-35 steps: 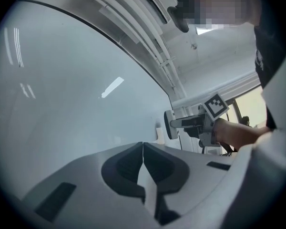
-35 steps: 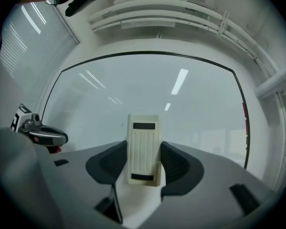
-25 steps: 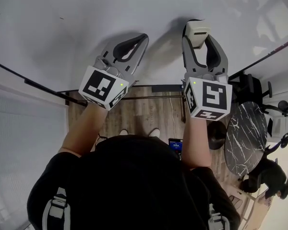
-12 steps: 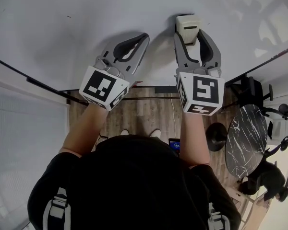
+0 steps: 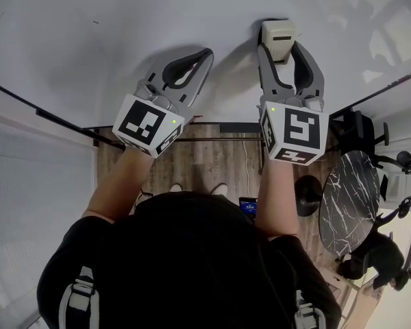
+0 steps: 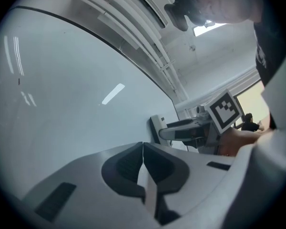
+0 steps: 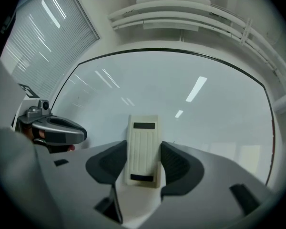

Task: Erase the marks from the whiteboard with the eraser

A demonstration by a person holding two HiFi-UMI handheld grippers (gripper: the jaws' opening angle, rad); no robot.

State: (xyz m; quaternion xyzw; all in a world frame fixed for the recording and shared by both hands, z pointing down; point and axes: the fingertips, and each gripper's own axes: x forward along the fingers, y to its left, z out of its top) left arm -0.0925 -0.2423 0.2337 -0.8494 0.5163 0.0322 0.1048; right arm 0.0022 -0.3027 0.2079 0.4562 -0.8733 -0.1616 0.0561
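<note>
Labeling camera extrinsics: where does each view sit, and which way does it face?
Head view: on the person's head, steeply down; shows whiteboard, forearms, torso, left claw, right claw.
Left gripper view: on the left claw, along its shut jaws toward the whiteboard; right claw at right.
Right gripper view: on the right claw, along jaws clamping the eraser; left claw at left.
Shared: whiteboard.

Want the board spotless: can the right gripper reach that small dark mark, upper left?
Probably yes: the right gripper holds the cream rectangular eraser against the white whiteboard, bare board leads to the small dark mark, and the shut left gripper sits just below.
</note>
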